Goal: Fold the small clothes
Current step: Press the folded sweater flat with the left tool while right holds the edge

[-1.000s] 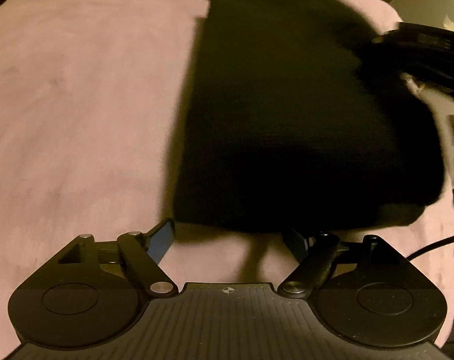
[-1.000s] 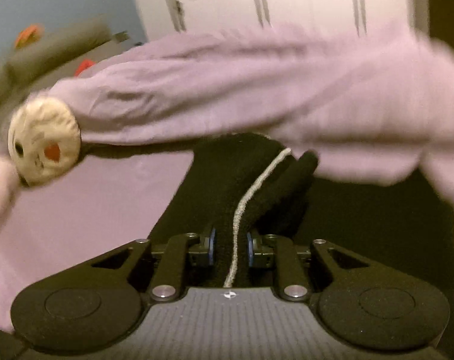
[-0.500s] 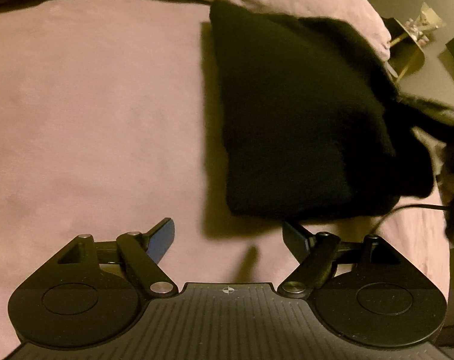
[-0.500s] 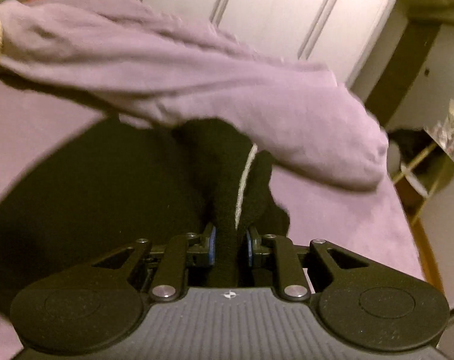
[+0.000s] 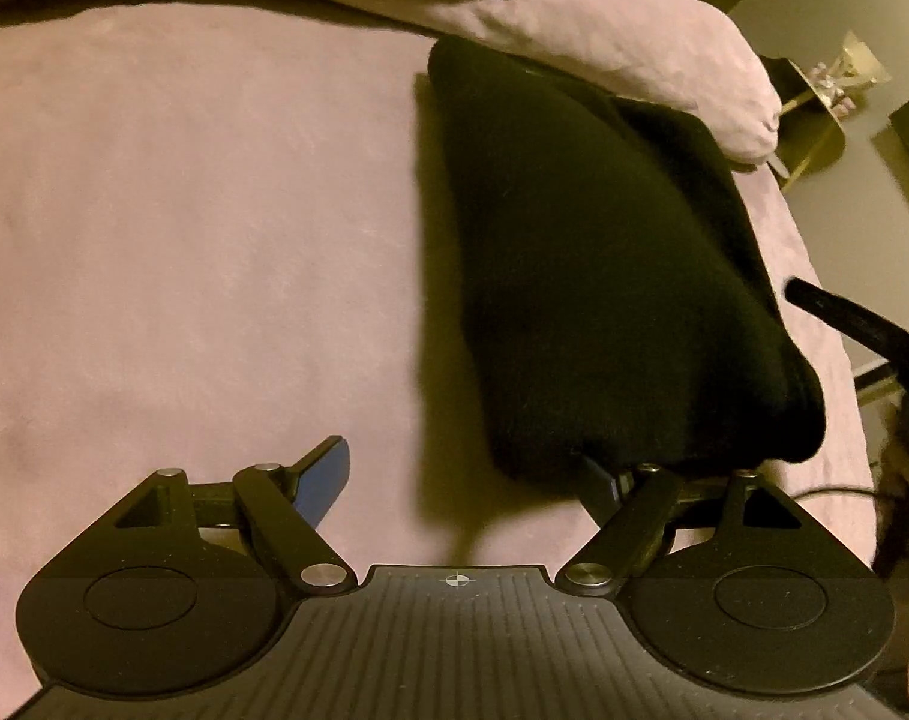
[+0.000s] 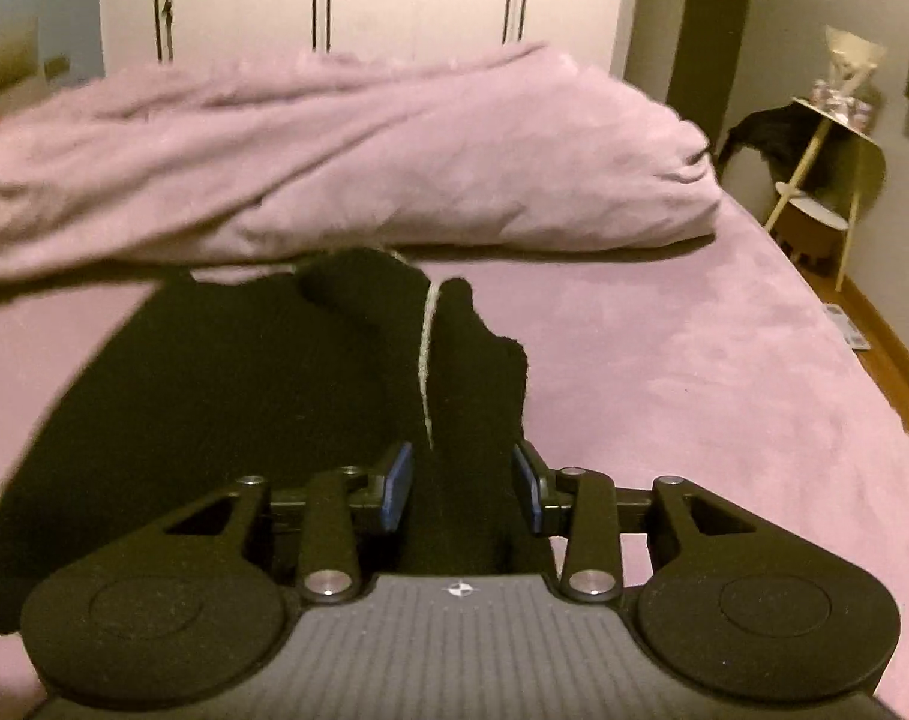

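Lay folded near the bed's (image 5: 184, 210) right edge: black garment (image 5: 604, 276). Left gripper (image 5: 463, 471) spread wide, empty; right gripper (image 6: 463, 486) opening around its fold.

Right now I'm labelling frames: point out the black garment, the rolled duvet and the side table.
black garment (image 5: 604, 276), left wrist view, folded top.
rolled duvet (image 6: 364, 162), right wrist view, middle.
side table (image 6: 841, 120), right wrist view, top edge.

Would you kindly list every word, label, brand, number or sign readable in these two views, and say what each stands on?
No readable text in either view.
Black garment: only a pale stitched line, no label showing.
Items on the side table: too small and blurred to read.
Left gripper and right gripper: only a small crosshair mark, no lettering.
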The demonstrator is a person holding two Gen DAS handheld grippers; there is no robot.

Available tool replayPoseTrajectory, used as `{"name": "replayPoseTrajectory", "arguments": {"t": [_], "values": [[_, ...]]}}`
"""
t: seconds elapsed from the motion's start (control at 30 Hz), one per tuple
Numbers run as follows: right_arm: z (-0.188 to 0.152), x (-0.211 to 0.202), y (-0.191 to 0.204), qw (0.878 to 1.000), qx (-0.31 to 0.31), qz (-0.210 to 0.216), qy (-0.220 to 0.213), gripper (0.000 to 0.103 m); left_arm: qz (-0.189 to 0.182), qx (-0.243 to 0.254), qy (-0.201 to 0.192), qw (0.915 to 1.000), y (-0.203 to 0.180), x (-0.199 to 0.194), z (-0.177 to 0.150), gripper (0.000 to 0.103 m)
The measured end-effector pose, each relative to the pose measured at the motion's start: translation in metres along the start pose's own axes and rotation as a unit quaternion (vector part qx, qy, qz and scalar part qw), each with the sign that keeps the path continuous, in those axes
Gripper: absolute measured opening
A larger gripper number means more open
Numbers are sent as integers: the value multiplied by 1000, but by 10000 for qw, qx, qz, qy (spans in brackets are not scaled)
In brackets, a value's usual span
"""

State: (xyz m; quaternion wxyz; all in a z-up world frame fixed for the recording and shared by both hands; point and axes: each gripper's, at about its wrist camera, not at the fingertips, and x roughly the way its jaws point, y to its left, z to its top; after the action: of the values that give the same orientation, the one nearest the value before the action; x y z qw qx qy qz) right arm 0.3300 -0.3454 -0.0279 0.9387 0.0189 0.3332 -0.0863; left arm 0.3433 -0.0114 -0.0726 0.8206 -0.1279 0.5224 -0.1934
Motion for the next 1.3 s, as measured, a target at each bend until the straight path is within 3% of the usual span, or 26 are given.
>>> {"name": "replayPoseTrajectory", "arguments": {"t": [0.1, 0.3, 0.4, 0.5, 0.6, 0.8, 0.87, 1.0, 1.1, 1.17, 1.2, 1.3], "values": [[-6, -21, 11, 9995, 93, 225, -196, 35, -128, -16, 34, 9999, 6, -11, -1, 85], [-11, -10, 35, 9958, 216, 886, -91, 15, -117, -214, -277, 9993, 2, -26, 7, 86], [-16, -1, 43, 9954, 162, 942, 89, 11, -113, -229, -463, 9986, -6, -19, 27, 87], [-26, 7, 49, 9977, -138, 544, 379, 11, -258, -281, -546, 9978, -18, 3, 47, 87], [-38, 16, 41, 9966, -101, 474, 669, 7, -275, -315, -572, 9975, -28, 29, 60, 87], [-52, 29, 35, 9949, -261, 528, 822, 5, -12, -234, -15, 9997, -32, 80, 53, 101], [-53, 34, 31, 9945, -233, 599, 830, 5, 86, -150, -52, 9998, -30, 90, 46, 103], [-45, 19, 17, 9935, -67, 909, 676, 5, -141, -233, -141, 9995, -24, 84, 47, 103], [-37, -1, -3, 9943, 263, 954, 408, 15, -371, -372, -173, 9985, -15, 75, 52, 103], [-31, -5, -17, 9948, 549, 785, 335, 46, -420, -271, -233, 9985, -17, 71, 57, 103], [-29, -3, -24, 9953, 640, 663, 299, 68, -430, -208, -278, 9985, -18, 67, 60, 103], [-24, 15, -46, 9893, 1065, 864, 506, 69, -532, -222, -358, 9977, -17, 63, 66, 103]]}}
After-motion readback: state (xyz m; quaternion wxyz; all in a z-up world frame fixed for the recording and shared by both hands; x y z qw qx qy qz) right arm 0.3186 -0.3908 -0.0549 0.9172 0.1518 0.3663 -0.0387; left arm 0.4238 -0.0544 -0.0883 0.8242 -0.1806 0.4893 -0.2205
